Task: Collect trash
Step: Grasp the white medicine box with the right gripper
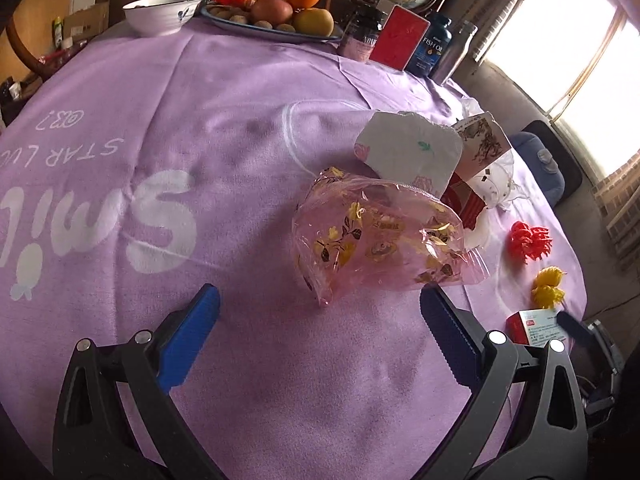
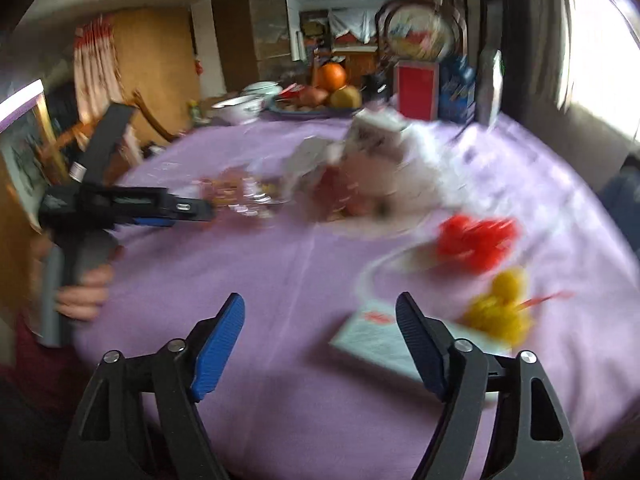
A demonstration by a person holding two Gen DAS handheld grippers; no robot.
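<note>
Purple tablecloth [image 1: 240,128] covered the round table; fruit plate [image 1: 280,28] upper centre, bright window [image 1: 580,40] upper right. Left gripper [image 1: 320,312] and right gripper [image 2: 320,320] both spread, empty.

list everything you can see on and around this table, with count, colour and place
tablecloth: 1, lilac with white lettering, covers the table
plastic bag: 1, clear pink with yellow flowers, table middle
torn wrapper: 1, white with pink flowers, behind the bag
printed box: 1, beige and red, right of the wrapper
red pompom: 1, red, right edge
yellow pompom: 1, yellow, nearer than the red one
small carton: 1, red and white, near right edge
bowl: 1, white, far left
fruit plate: 1, orange, apple, pear, far side
bottles: 3, dark, blue and silver, far right, around a red box
left gripper: fingers blue, open, empty
right gripper: fingers blue, open, empty
hand: 1, holding the left gripper's handle
</note>
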